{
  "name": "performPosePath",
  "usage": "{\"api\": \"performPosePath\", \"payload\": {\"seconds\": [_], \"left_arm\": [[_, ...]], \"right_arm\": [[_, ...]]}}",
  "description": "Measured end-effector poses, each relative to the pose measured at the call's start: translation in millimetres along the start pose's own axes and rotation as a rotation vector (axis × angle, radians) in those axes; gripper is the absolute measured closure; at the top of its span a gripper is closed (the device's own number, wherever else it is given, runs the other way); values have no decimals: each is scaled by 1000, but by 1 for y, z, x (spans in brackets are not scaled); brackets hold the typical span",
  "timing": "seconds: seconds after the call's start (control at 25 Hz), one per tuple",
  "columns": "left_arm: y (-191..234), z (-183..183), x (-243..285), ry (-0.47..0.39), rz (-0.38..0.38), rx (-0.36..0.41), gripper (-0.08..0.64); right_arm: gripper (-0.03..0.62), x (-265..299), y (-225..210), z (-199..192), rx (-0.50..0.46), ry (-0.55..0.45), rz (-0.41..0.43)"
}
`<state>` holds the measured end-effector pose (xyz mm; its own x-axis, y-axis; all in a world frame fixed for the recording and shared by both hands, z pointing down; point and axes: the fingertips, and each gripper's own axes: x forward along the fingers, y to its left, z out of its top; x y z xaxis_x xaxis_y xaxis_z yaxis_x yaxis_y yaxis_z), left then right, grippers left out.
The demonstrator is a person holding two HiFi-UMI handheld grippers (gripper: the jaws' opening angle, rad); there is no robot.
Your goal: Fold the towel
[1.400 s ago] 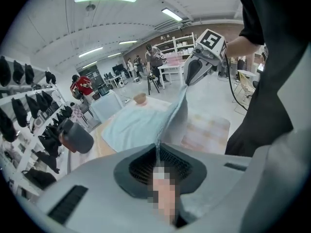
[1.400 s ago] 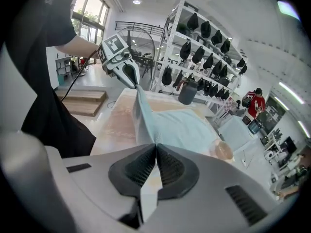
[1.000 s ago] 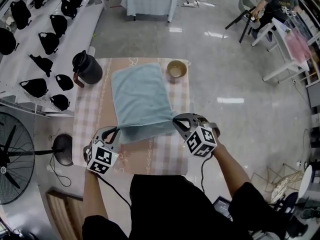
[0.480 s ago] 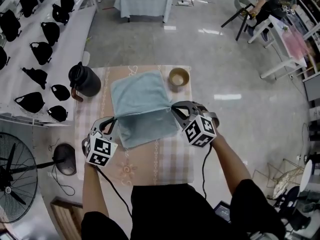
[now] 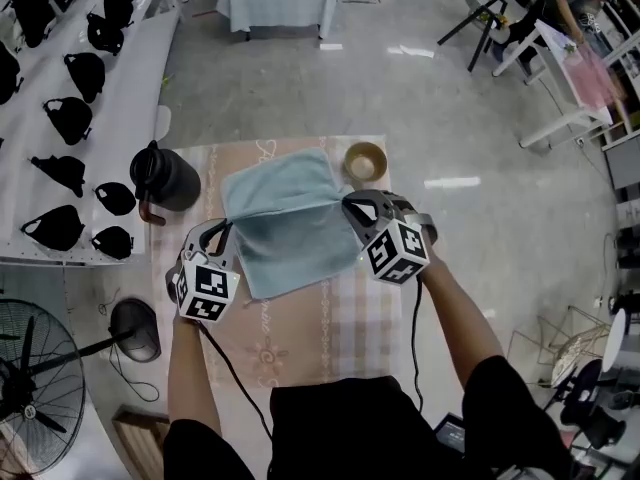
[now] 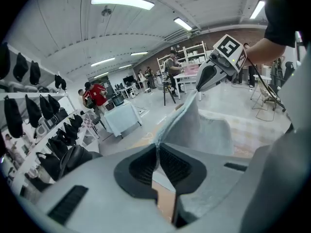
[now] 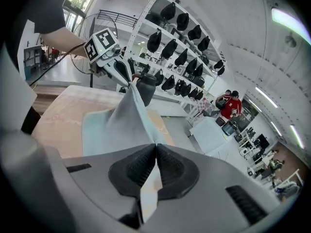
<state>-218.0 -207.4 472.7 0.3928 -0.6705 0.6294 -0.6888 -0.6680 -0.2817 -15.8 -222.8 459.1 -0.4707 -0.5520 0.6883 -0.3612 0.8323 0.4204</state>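
Note:
A light blue towel (image 5: pixel 288 223) lies on the checked tablecloth (image 5: pixel 330 313), its near edge lifted and carried over towards the far edge. My left gripper (image 5: pixel 226 226) is shut on the towel's left near corner (image 6: pixel 167 127). My right gripper (image 5: pixel 347 203) is shut on the right near corner (image 7: pixel 131 108). Between the two grippers the held edge hangs taut above the lower layer. In the left gripper view the right gripper's marker cube (image 6: pixel 227 48) shows across the cloth; in the right gripper view the left one's cube (image 7: pixel 101 43) does.
A black jug (image 5: pixel 162 176) stands at the table's far left. A tan bowl (image 5: pixel 365 159) sits at the far right, just beyond the towel. Shelves with black helmets (image 5: pixel 70 168) run along the left. A fan (image 5: pixel 30 378) stands on the floor at lower left.
Both grippers have carried the towel's near edge away from me, towards the far edge. The fold has grown and more bare tablecloth shows in front.

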Motion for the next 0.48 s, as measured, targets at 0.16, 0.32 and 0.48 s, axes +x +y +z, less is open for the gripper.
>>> {"api": "performPosePath", "payload": {"seconds": [0.16, 0.32, 0.48], "left_arm": [[17, -4, 25, 5, 7, -2, 532], [27, -15, 49, 31, -7, 0, 532], [41, -18, 69, 47, -8, -14, 532]], "right_arm": [[578, 26, -14, -3, -7, 19, -11], [578, 50, -25, -7, -3, 35, -13], [578, 70, -39, -9, -10, 48, -13]]}}
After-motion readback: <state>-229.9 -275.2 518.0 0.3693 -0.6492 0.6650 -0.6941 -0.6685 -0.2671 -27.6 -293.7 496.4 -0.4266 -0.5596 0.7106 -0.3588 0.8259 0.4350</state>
